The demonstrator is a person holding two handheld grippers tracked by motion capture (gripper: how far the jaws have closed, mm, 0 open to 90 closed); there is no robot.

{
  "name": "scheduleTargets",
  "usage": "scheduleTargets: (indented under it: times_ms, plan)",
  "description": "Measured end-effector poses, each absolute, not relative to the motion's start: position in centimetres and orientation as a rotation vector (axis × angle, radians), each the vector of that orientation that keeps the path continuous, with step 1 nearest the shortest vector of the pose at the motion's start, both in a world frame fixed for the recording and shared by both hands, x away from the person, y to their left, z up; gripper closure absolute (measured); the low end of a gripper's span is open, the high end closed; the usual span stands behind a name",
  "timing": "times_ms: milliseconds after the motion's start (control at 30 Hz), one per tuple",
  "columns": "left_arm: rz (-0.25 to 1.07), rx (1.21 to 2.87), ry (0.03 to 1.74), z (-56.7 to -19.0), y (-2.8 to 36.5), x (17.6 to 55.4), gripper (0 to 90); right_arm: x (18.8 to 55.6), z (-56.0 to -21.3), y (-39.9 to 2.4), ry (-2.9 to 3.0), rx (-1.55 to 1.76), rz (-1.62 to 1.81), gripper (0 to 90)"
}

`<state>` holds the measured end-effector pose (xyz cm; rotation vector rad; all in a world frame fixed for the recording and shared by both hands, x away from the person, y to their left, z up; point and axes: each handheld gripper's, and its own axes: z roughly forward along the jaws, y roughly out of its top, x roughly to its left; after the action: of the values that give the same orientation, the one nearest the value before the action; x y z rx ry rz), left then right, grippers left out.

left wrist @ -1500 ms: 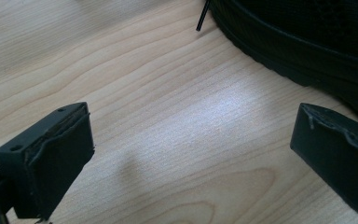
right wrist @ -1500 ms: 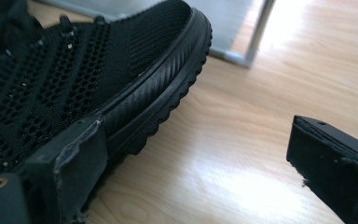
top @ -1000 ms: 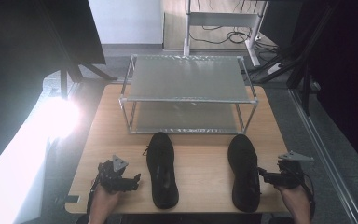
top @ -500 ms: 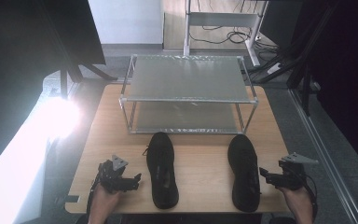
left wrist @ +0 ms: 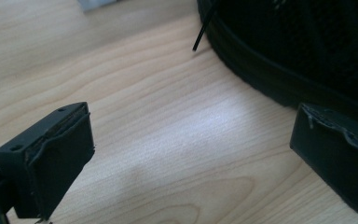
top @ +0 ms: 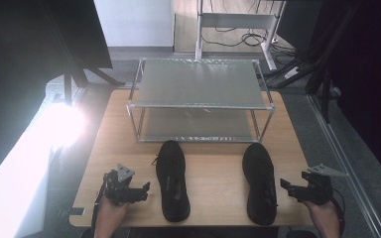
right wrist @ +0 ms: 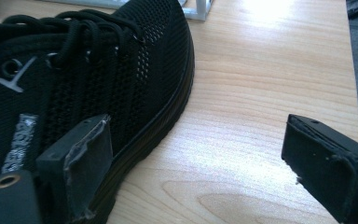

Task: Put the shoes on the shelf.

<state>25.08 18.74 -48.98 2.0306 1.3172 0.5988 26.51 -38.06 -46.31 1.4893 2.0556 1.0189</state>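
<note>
Two black shoes (top: pixel 172 181) lie toes toward empty two-tier rack (top: pixel 198 99), likely bound there. Left gripper (top: pixel 141 191), right gripper (top: pixel 286 187) flank them, jaws wide, empty; right's just opening further.

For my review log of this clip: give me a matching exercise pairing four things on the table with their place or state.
1. left shoe
2. right shoe
3. rack
4. left gripper

a. at the table's far side, shelves bare
b. jaws open, nothing between them
c. beside the right gripper
d. just right of the left gripper

Pairs: 1-d, 2-c, 3-a, 4-b
</note>
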Motion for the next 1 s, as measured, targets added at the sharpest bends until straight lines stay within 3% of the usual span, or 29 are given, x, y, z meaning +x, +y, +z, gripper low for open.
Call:
scheduleTargets:
  times_ms: [600,1000]
  plan:
    - [0.510,1.874,1.280,-46.3,16.7,23.2,0.0,23.8,-44.4,-37.2,2.070,1.439,1.234,9.8]
    - [0.370,1.891,1.205,-46.2,13.5,25.2,0.0,25.8,-46.2,-34.0,2.159,1.436,1.249,9.4]
